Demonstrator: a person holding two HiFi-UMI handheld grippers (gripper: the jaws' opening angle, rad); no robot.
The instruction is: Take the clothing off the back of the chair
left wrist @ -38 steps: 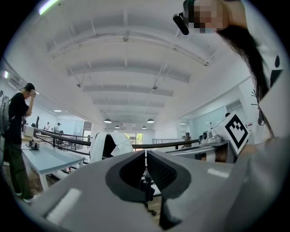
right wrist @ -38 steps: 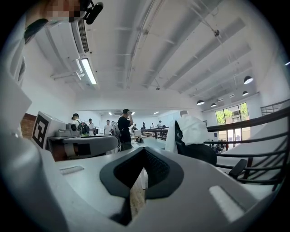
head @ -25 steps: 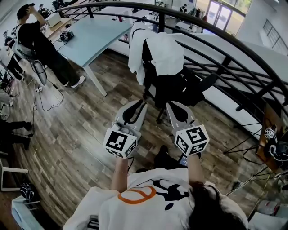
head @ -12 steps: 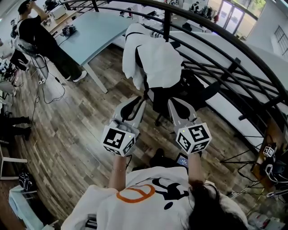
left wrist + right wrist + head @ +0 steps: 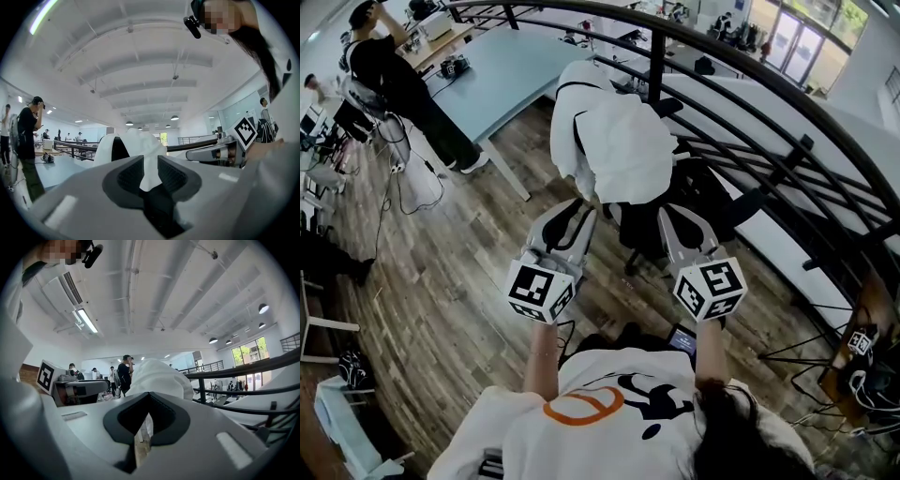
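In the head view the white clothing [image 5: 619, 150] covers most of the back of the chair [image 5: 712, 192], and the left gripper [image 5: 579, 208] and right gripper [image 5: 672, 216] hide the chair's base. The small dark items [image 5: 456, 67] on the table [image 5: 502, 84] are too small to tell. In the 2 gripper views each gripper's own body blocks the clothing's lower part.
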